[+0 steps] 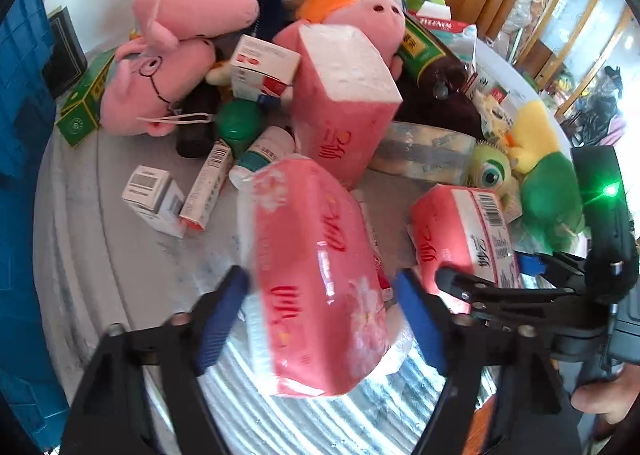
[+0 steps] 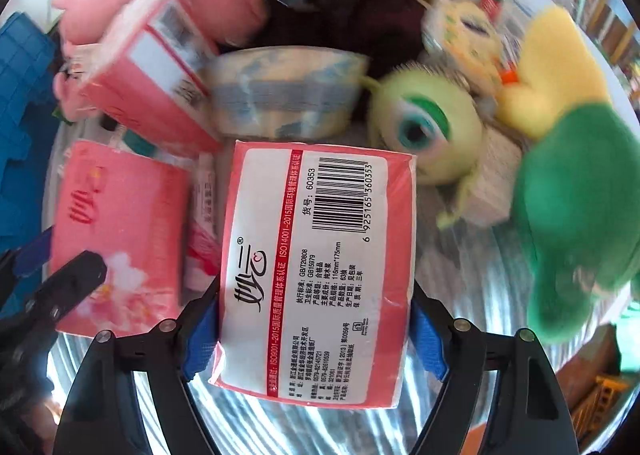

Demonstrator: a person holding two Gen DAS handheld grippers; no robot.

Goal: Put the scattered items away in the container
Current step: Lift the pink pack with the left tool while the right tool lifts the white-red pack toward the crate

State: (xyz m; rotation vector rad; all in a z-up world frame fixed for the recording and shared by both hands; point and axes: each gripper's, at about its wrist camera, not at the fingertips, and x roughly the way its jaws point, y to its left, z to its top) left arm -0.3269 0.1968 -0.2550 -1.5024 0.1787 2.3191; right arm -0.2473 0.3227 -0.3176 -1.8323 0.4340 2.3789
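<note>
Cluttered counter (image 1: 100, 239), toys and boxes heaped everywhere. Left gripper (image 1: 324, 315) is spread around a pink tissue pack (image 1: 316, 275), not squeezed. Just beside that, a second tissue pack (image 2: 316, 275) is pinched by the right gripper (image 2: 316, 339).

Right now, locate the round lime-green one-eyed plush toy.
In the right wrist view the lime-green one-eyed plush lies right of centre, just beyond the pink tissue pack, between the blue-patterned tissue pack and the green-and-yellow plush.

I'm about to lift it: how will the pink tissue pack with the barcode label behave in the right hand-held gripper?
The tissue pack is probably light and squashy, so the pads may dent it. Its glossy plastic wrap looks slippery. It may sag where it sticks out beyond the right hand-held gripper.
</note>
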